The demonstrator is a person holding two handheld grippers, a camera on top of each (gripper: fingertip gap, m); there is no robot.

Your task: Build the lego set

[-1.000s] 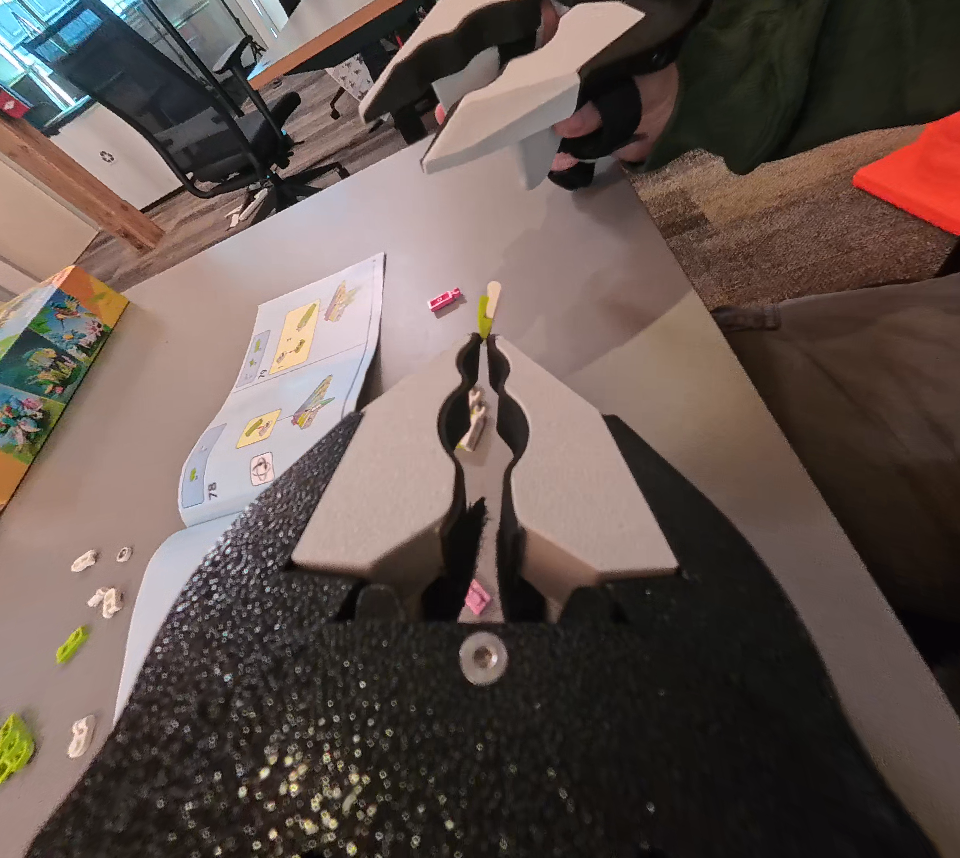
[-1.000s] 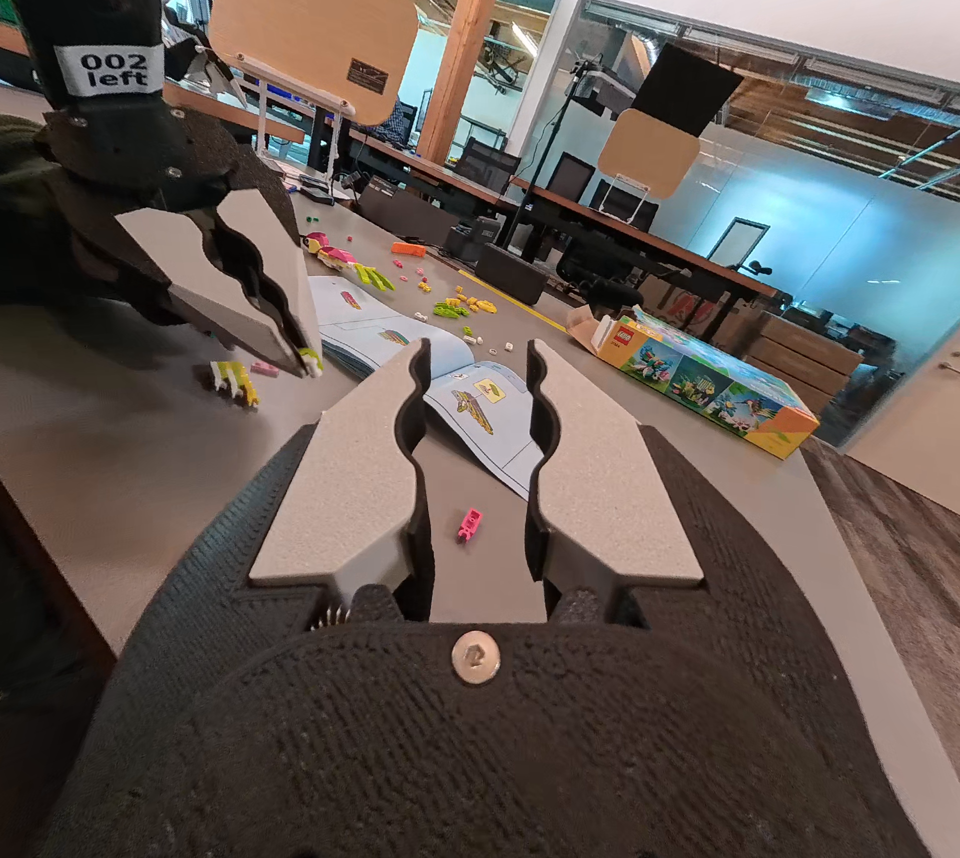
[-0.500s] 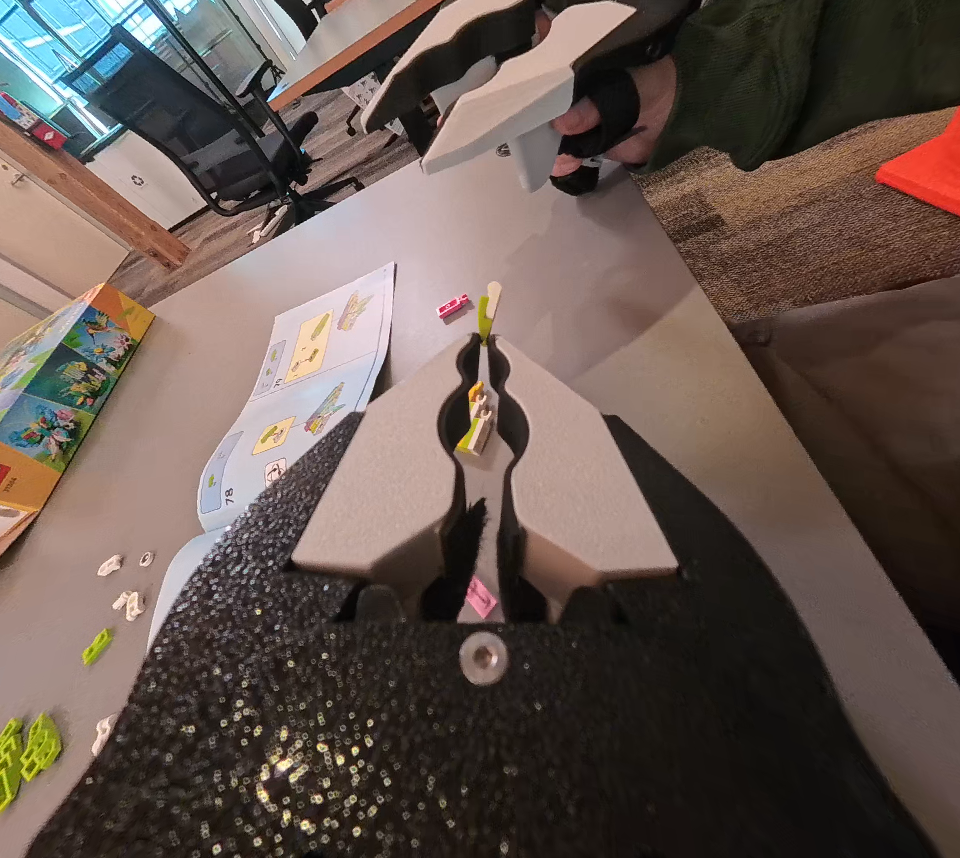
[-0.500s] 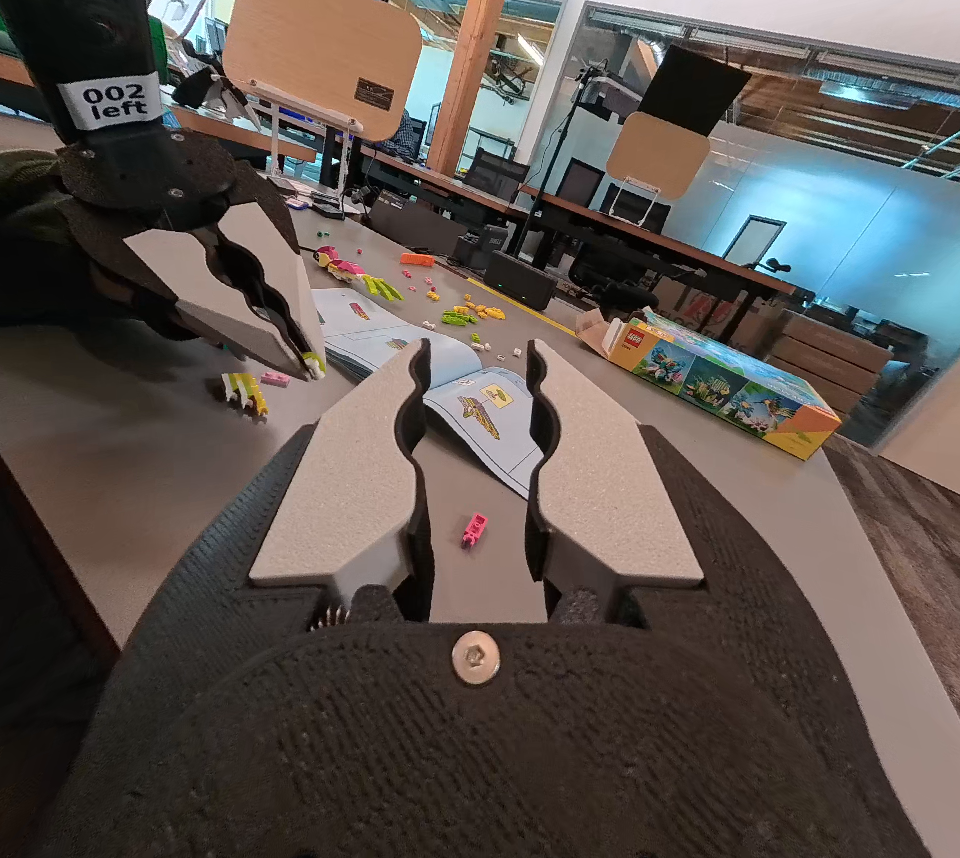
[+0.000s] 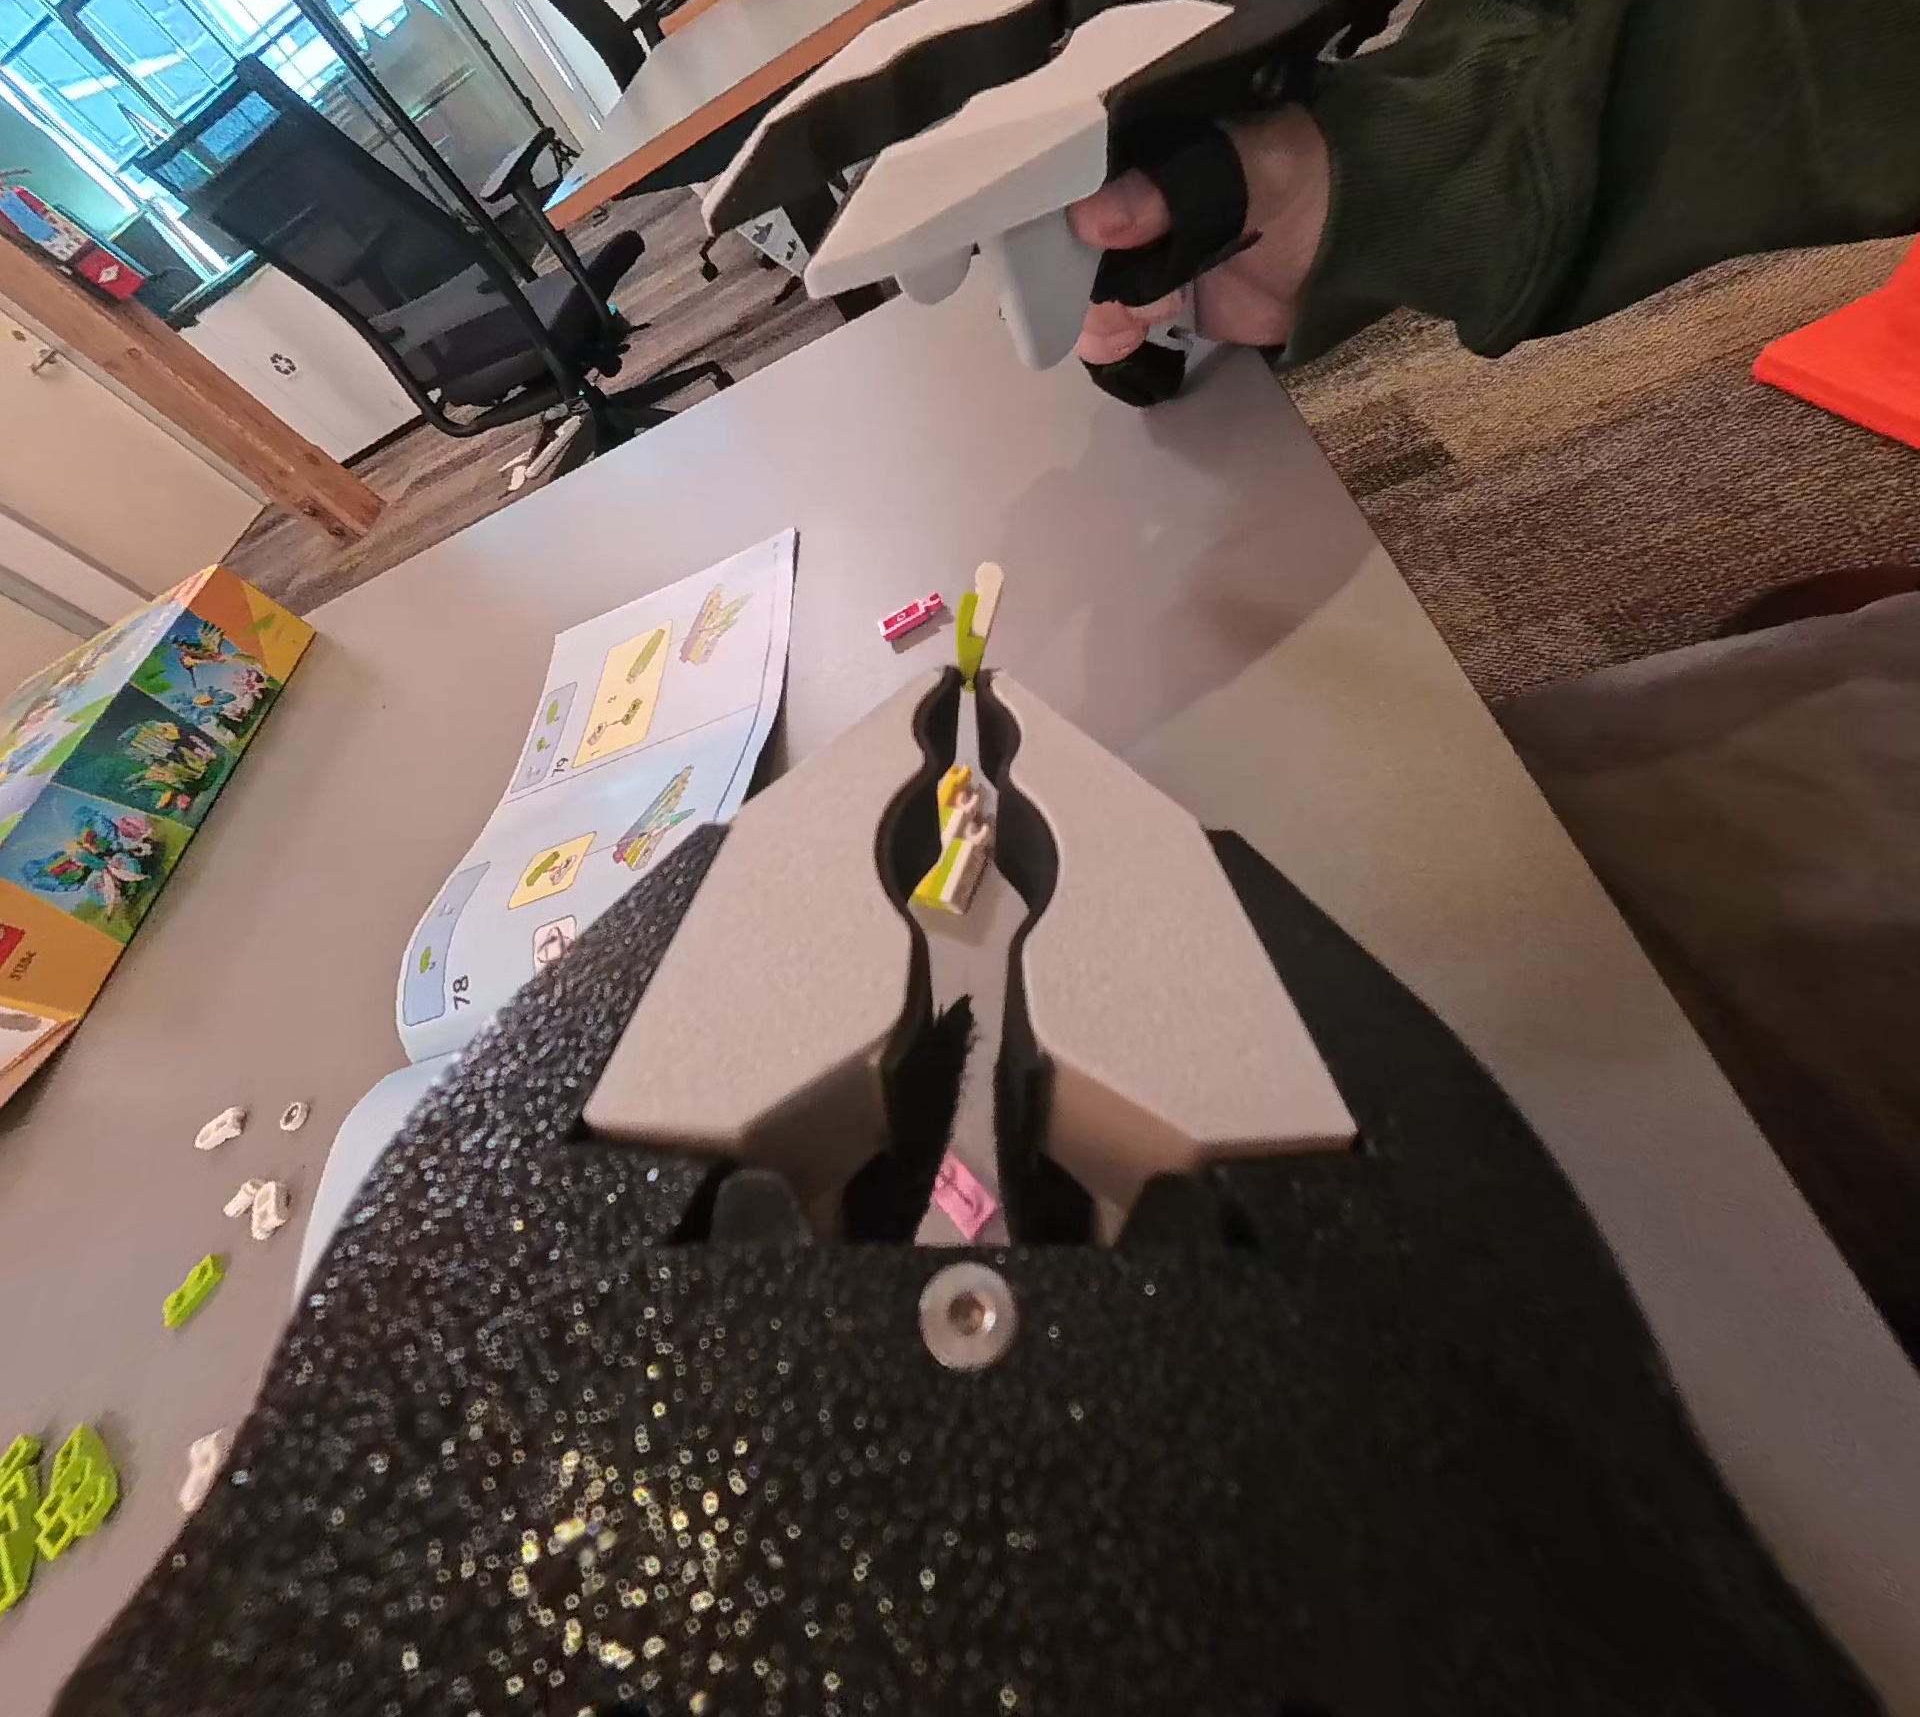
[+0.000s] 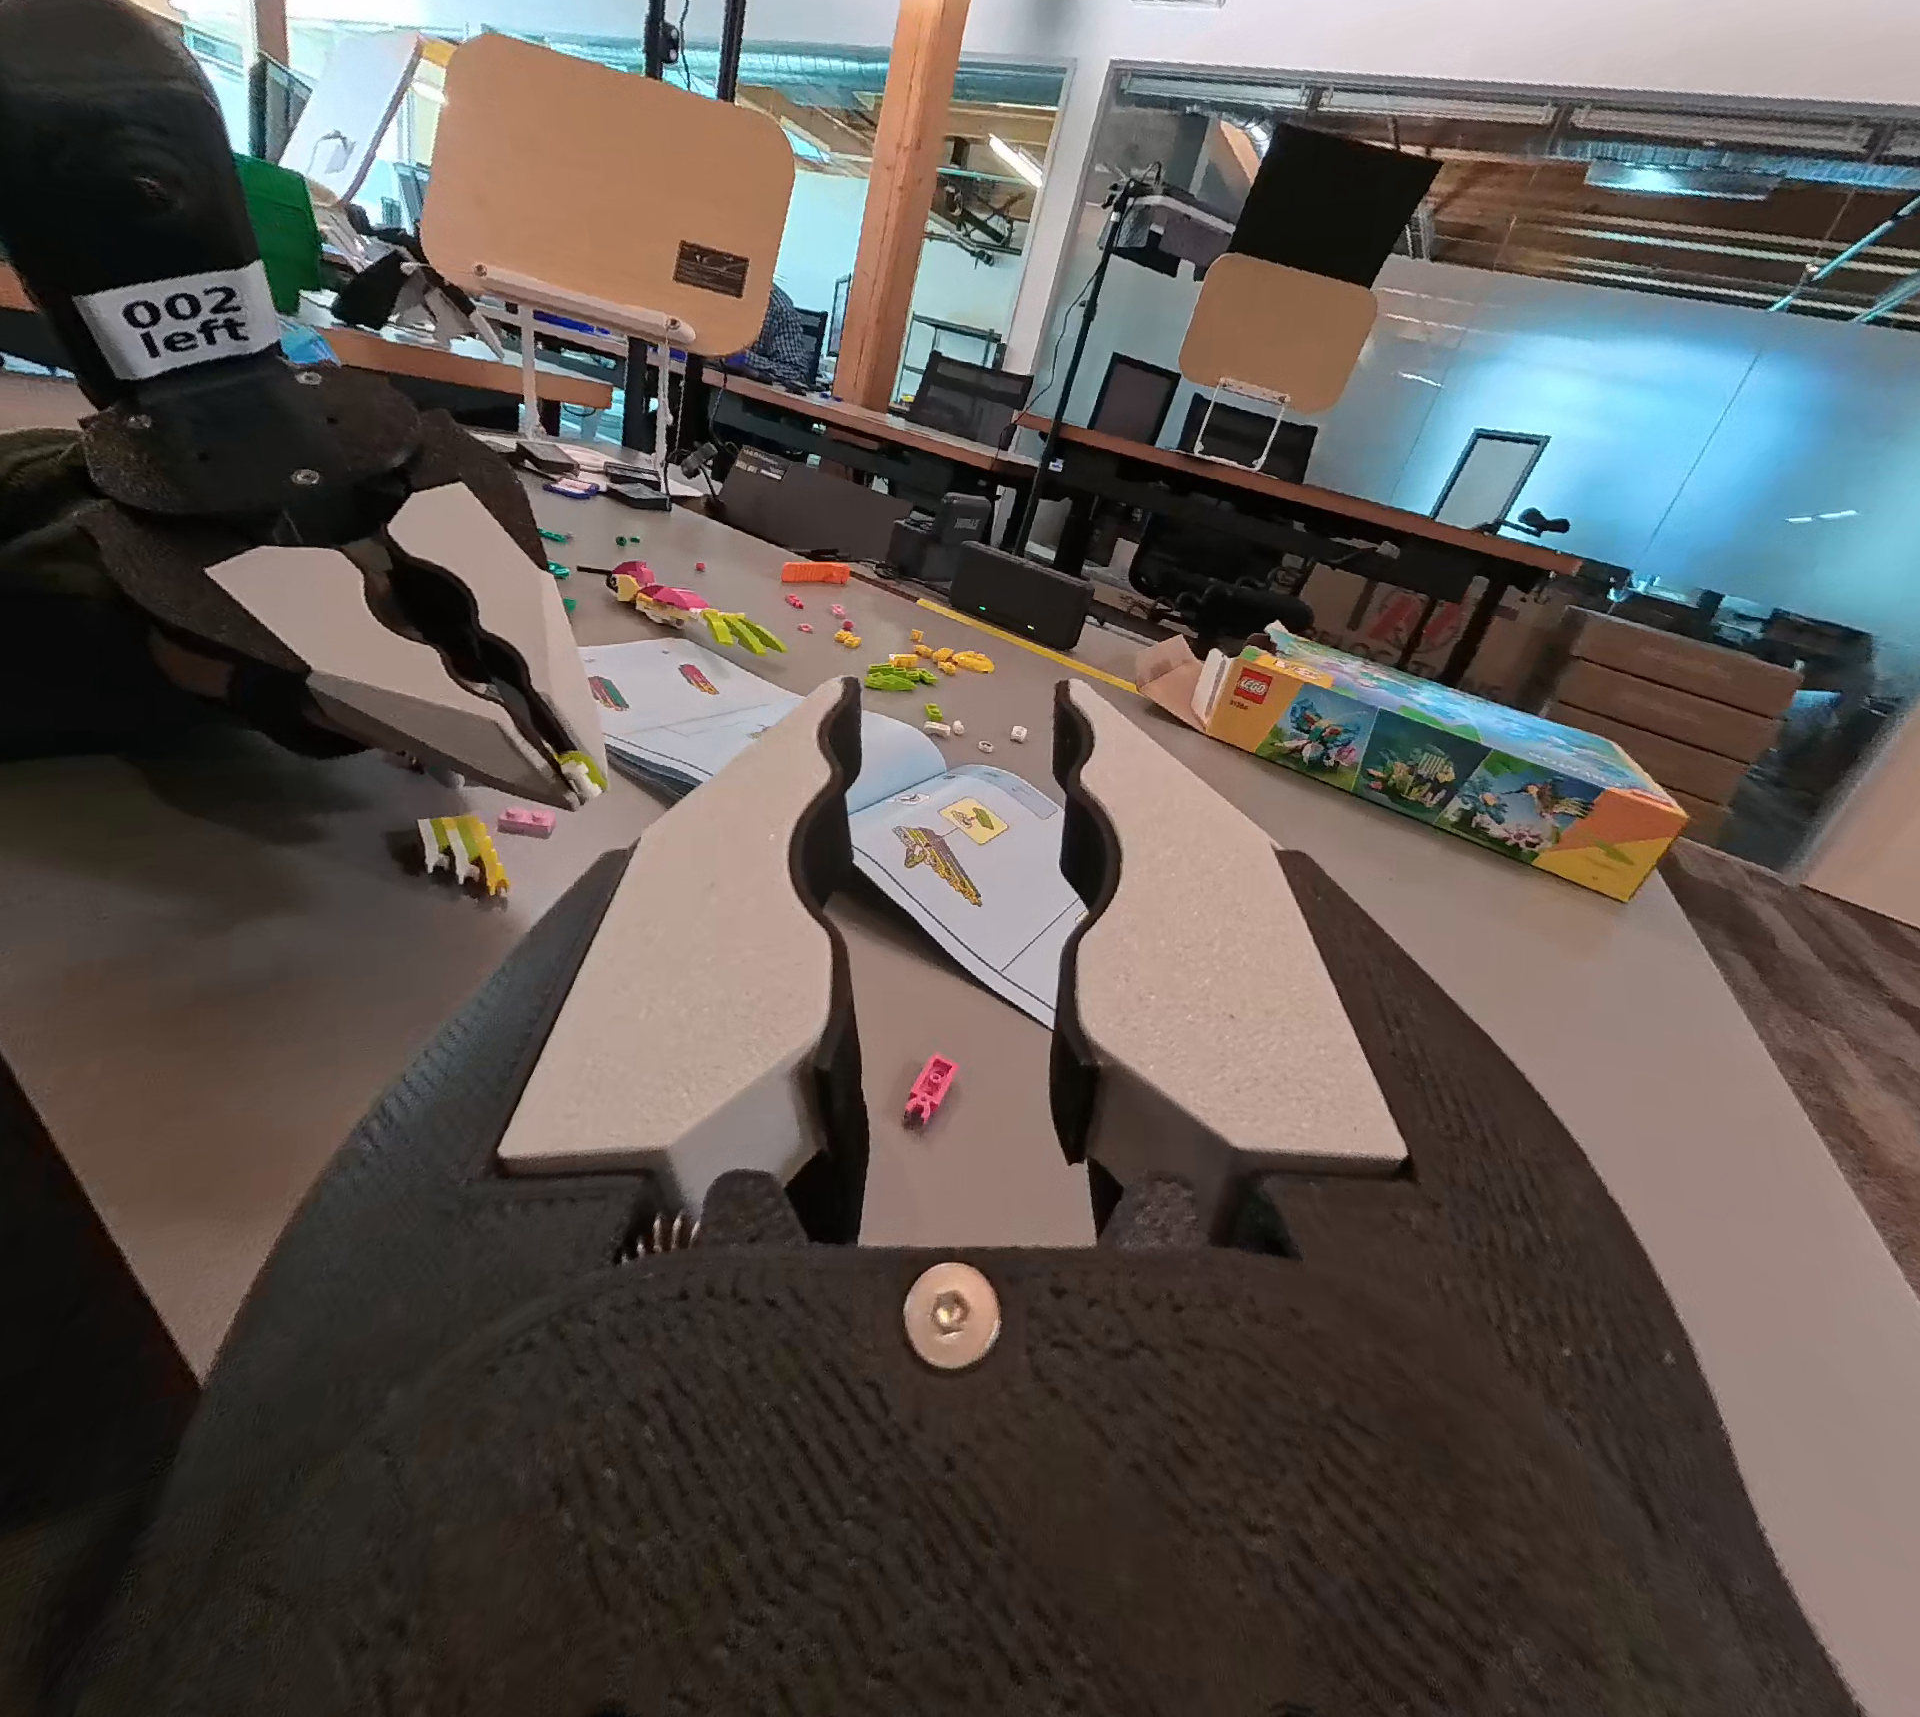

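Note:
My left gripper (image 5: 971,680) is shut on a small lime and white piece (image 5: 979,618) that sticks out past its tips, just above the grey table (image 5: 1195,524). It also shows in the right wrist view (image 6: 575,774). Under it lie a lime and white finned assembly (image 6: 462,846) and a pale pink plate (image 6: 525,822). My right gripper (image 6: 956,701) is open and empty, held above the table. A small magenta piece (image 6: 930,1088) lies on the table, seen between its fingers. The instruction booklet (image 6: 966,846) lies open nearby.
The set's box (image 6: 1434,774) lies at the table's far side. Loose lime, yellow and white pieces (image 6: 914,670) and a pink and lime build (image 6: 665,597) lie beyond the booklet. The table edge (image 5: 1382,545) runs on the right, with a person's green sleeve (image 5: 1610,57) there.
Both grippers have drifted only slightly. The left stays shut on the lime and white piece, and the right stays open above the magenta piece.

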